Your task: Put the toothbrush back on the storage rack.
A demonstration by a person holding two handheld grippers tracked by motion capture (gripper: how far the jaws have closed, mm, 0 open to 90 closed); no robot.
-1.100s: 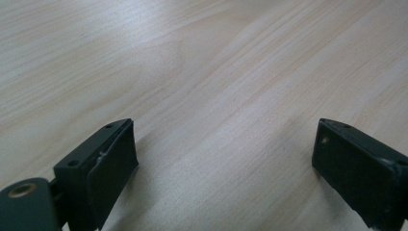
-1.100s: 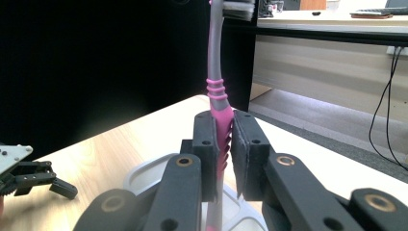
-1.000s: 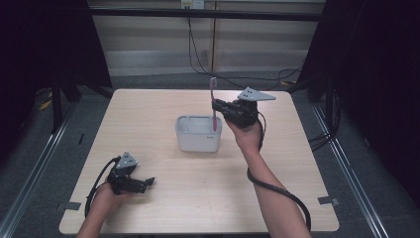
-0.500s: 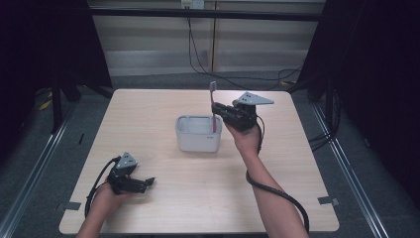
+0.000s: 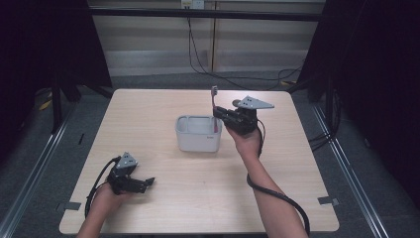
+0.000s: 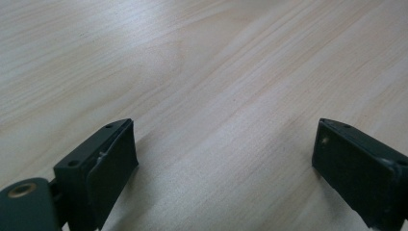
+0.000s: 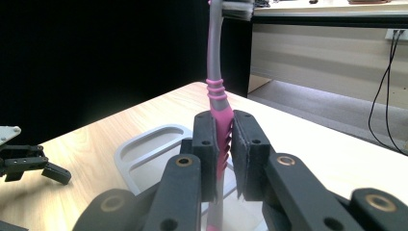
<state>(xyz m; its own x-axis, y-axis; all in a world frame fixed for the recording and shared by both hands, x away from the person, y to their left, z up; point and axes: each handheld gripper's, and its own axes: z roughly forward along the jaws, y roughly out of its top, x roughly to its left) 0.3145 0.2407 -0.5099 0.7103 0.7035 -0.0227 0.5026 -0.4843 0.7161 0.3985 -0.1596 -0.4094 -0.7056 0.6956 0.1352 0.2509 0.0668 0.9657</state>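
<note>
Pink toothbrush (image 7: pixel 221 130) upright in right claw (image 7: pixel 223 144)

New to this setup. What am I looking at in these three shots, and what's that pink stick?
No robot arm here: a person at a wooden table holds a two-jaw gripper in each hand. The high view is a fixed camera above the person's side, looking forward and down; the forearms come in from the bottom. The other two views come from cameras riding on the grippers, looking along their black jaws.

On the table stands a pale grey container. The right gripper is shut on a pink and grey toothbrush, held upright with its bristle end on top, over the container's right edge. The left gripper is low at the table's near left, jaws open with nothing between them; its own view looks down on bare wood.
</note>
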